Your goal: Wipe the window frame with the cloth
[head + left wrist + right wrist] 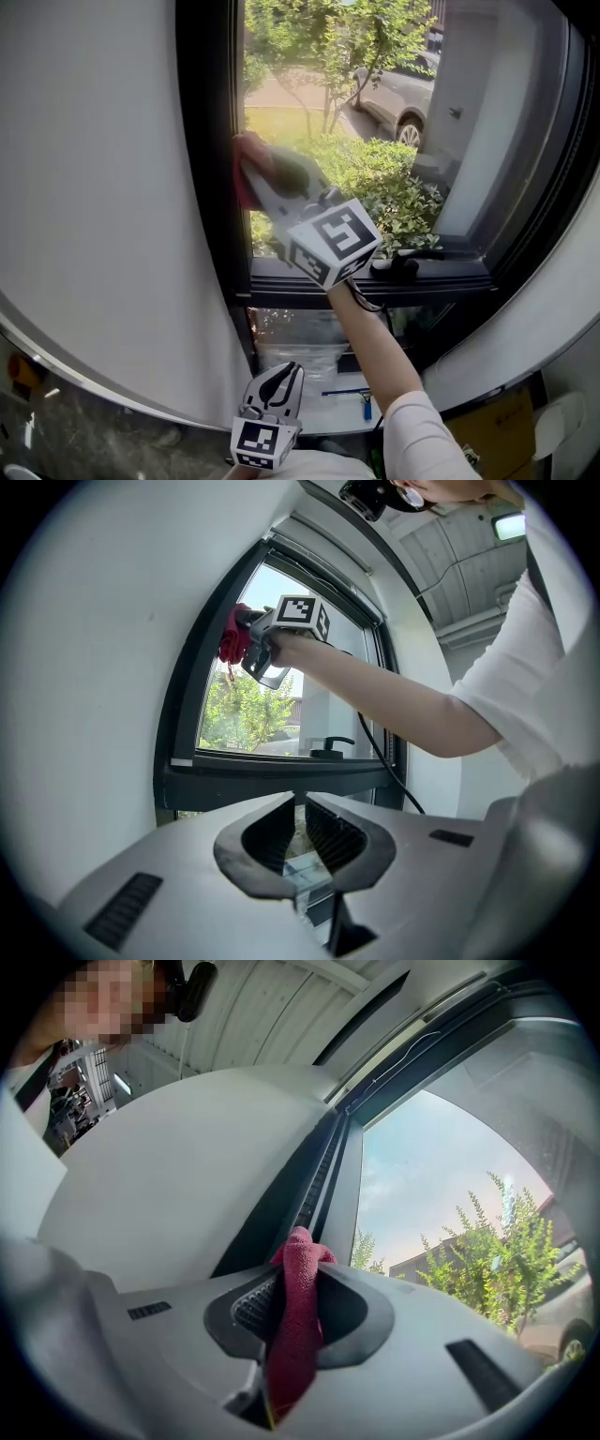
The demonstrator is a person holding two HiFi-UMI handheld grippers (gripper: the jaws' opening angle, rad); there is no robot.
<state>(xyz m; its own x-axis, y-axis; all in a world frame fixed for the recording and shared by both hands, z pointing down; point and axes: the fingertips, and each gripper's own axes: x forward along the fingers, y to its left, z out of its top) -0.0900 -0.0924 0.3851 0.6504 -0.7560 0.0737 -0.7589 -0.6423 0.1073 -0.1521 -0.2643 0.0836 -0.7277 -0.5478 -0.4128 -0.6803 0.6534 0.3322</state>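
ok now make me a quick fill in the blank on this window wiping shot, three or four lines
1. The right claw grips the red cloth and holds it against the ____ upright of the window frame, as the head view shows it.
2. The left claw, low beneath the window, is shut and holds ____.
3. The black handle sits on the frame's ____ rail.
4. The person's sleeve is ____ in colour.

Missing words: left; nothing; bottom; white

Nothing legible anywhere. The marker cube (333, 239) of the right gripper (253, 173), frame centre, and the marker cube (263, 442) of the left gripper (286, 373), bottom edge, carry only black-and-white square patterns.
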